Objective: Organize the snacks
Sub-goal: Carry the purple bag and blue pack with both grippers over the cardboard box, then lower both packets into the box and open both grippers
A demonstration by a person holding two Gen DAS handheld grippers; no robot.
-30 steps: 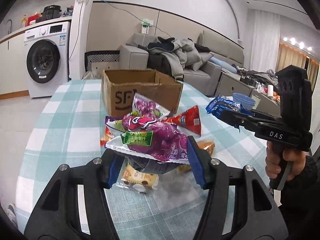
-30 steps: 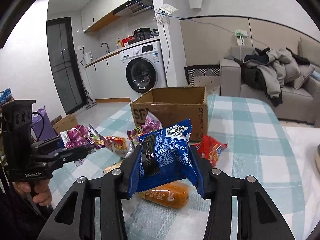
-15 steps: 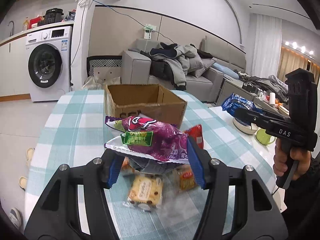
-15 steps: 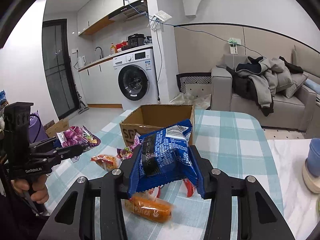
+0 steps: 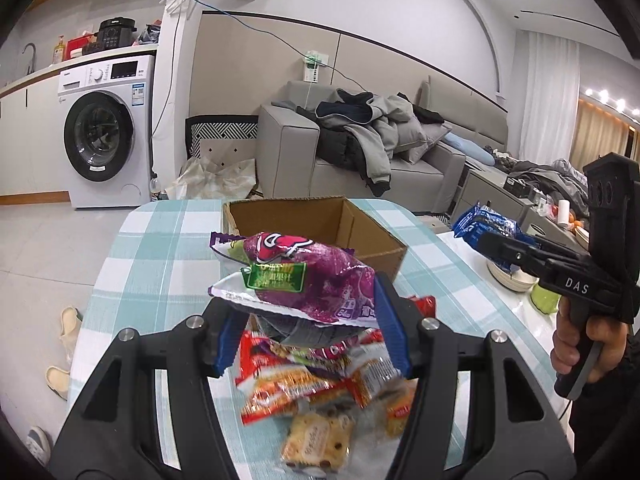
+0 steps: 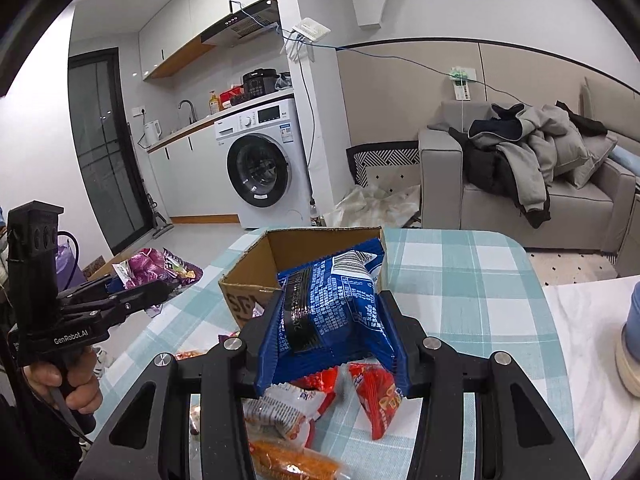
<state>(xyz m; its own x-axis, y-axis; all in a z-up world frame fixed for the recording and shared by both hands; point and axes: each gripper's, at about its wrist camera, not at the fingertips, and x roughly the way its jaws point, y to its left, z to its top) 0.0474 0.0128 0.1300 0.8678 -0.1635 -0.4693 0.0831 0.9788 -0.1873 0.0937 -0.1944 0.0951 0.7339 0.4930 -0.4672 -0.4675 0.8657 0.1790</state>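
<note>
Left gripper (image 5: 306, 322) fingers clamped on a purple snack bag (image 5: 304, 280), bag held clear above the worktop (image 5: 160, 256), lying roughly flat across the blue pads. Right gripper (image 6: 328, 344) fingers clamped on a blue snack pack (image 6: 332, 308), also off the worktop, pack standing up between the pads with its barcode end on top. Both fingers at a narrow-to-mid gap, set by the bags they pinch

From the right wrist view the left gripper shows at far left with a hand (image 6: 68, 384) on its trigger grip, purple bag at its tip. From the left wrist view the right gripper shows at far right, hand (image 5: 580, 340) on grip, blue pack at the tip

Open cardboard box (image 5: 320, 224) sits on the checked teal-and-white worktop just beyond both held bags; what I can see of its inside is bare. Neither bag is over the opening, both are on the near side of it

Loose snacks left on the worktop under the grippers: a red-and-white wrapper (image 5: 280, 380), a clear pack of biscuits (image 5: 316, 436), a red triangular pack (image 6: 378, 400), an orange pack (image 6: 292, 460), a white-and-red pack (image 6: 288, 408). They are heaped, touching or overlapping

Background: washing machine (image 6: 260, 168), grey sofa (image 5: 400, 160) with coats piled on it
</note>
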